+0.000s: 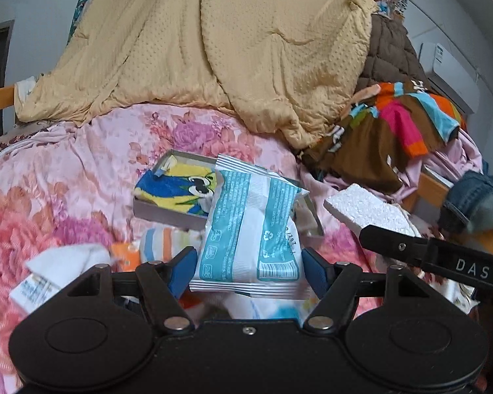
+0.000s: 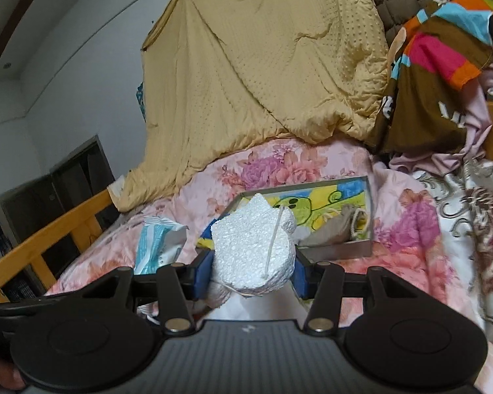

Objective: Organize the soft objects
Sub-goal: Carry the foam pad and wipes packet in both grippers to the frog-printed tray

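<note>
My left gripper (image 1: 249,267) is shut on a white and teal wet-wipe packet (image 1: 251,229), held above the bed in front of a grey metal tray (image 1: 167,211). The tray holds a blue and yellow cartoon towel (image 1: 177,187). My right gripper (image 2: 252,271) is shut on a white foam chunk (image 2: 254,246) with a white string across it, held just before the same tray (image 2: 351,249). In the right wrist view the tray also holds a small beige drawstring pouch (image 2: 337,228), and the packet (image 2: 157,243) shows at the left. The foam (image 1: 368,210) and right gripper arm show at the right of the left wrist view.
The bed has a pink floral sheet (image 1: 65,170). White socks (image 1: 59,269) and a striped sock (image 1: 162,243) lie near the left gripper. A tan quilt (image 1: 213,49) hangs behind. A brown multicoloured garment (image 1: 394,124) is piled at right. A wooden bed rail (image 2: 49,233) runs along the left.
</note>
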Demonstrator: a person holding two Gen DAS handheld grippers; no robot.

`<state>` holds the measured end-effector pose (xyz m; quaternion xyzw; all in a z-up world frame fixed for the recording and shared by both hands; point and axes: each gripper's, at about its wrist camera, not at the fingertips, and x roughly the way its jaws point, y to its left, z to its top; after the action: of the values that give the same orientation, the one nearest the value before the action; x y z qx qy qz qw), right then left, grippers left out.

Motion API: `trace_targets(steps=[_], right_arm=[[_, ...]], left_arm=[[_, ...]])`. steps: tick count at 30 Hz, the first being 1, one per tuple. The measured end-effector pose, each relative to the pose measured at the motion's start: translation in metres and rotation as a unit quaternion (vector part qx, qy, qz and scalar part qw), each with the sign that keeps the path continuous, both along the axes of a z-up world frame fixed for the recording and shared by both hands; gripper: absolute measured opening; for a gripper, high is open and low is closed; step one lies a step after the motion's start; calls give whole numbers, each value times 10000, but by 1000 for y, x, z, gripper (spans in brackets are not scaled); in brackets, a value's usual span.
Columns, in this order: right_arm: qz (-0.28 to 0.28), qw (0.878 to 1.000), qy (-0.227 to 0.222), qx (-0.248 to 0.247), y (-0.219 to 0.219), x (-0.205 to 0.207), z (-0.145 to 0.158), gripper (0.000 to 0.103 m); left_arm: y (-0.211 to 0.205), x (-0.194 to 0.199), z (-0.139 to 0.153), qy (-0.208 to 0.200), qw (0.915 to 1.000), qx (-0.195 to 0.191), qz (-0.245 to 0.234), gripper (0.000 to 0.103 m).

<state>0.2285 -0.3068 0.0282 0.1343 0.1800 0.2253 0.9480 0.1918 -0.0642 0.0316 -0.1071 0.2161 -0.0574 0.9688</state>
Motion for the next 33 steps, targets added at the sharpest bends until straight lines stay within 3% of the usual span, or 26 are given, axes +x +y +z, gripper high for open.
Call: trace_targets(steps=[11, 17, 21, 27, 33], right_arm=[[-124, 9997, -209, 95, 15, 109, 2, 54], [-281, 9995, -149, 58, 13, 161, -13, 54], [-453, 9990, -52, -44, 5, 190, -24, 54], [-520, 9984, 224, -25, -6, 221, -44, 54], [-499, 9969, 606, -94, -12, 234, -59, 54]], left_arm=[[13, 88, 3, 99, 9996, 19, 279, 71], [23, 147, -4, 273, 9976, -81, 633, 71], [26, 184, -12, 382, 9952, -308, 843, 71], [6, 230, -21, 402, 9959, -53, 803, 71], [-8, 258, -39, 618, 9942, -44, 875, 71]])
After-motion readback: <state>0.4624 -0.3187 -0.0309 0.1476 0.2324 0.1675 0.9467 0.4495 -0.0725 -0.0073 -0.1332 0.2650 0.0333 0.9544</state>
